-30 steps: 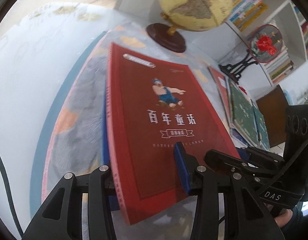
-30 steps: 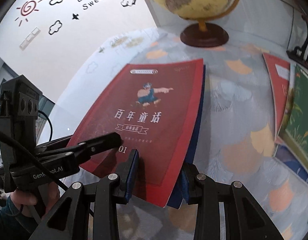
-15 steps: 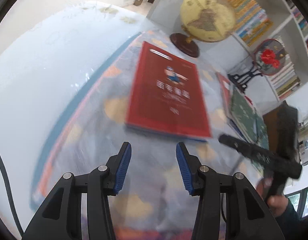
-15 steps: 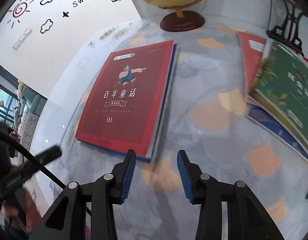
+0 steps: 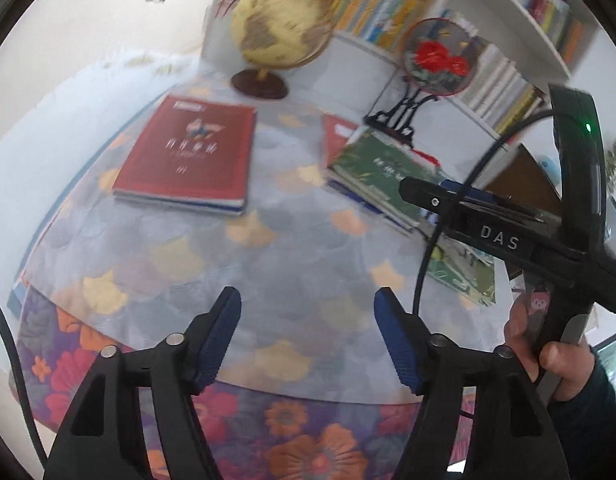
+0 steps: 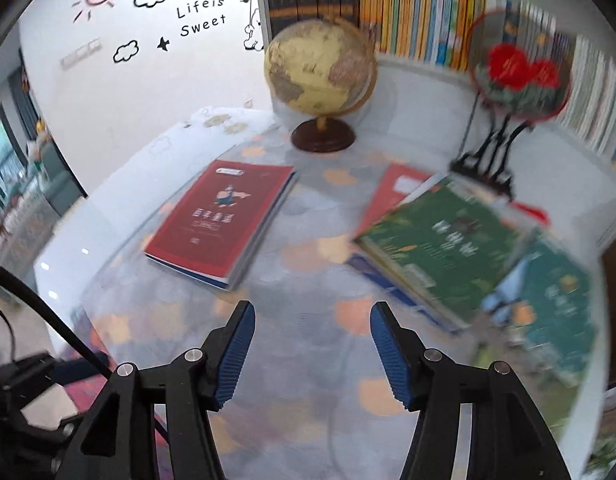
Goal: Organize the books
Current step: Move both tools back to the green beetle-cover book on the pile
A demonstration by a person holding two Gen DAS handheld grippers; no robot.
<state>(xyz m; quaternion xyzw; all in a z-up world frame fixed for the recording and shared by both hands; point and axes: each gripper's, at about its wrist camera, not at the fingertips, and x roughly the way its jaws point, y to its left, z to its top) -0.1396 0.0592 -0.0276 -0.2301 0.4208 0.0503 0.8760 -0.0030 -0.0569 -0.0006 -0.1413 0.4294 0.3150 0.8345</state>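
Both tools hang over the table (image 6: 291, 360) with nothing between their blue pads, jaws just spread apart; from the right tool (image 6: 312, 354) the red book (image 6: 221, 220) lies flat at eleven o'clock, the green book (image 6: 448, 244) atop a pile at two; the left tool (image 5: 308, 336) sees the red book (image 5: 191, 152) at eleven.

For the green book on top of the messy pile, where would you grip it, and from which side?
Take the green book by its near left corner, which overhangs the books beneath and faces the open right gripper. Come in low across the table, one finger under the corner and one on top. Its far edge sits close to the fan stand.
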